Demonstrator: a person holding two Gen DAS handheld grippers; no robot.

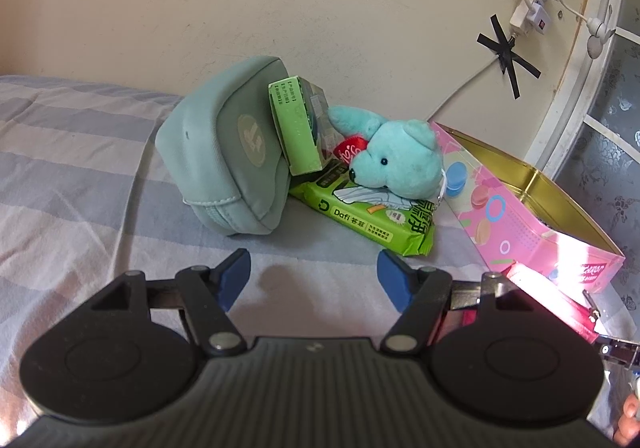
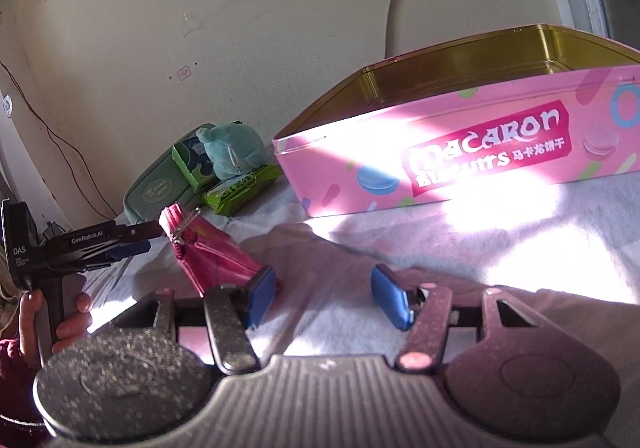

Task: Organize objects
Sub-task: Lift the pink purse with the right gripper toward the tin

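The right tool, blades apart and empty, sits beside the pink pouch, whose zipper end points toward the wall.

left gripper: black frame; blue pads | right gripper: same; maroon sleeve

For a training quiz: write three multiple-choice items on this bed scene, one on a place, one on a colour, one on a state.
1. The teddy bear rests:
A. inside the tin
B. on the green packet
C. under the pouch

2. The tin is outwardly:
A. pink
B. blue
C. black

3. The right gripper is:
A. shut on the tin
B. shut on the bear
C. open, nothing between its pads

Key: 1 B, its head lies on the packet; 2 A, pink walls with a gold inside; 3 C, only bedsheet shows in the gap.
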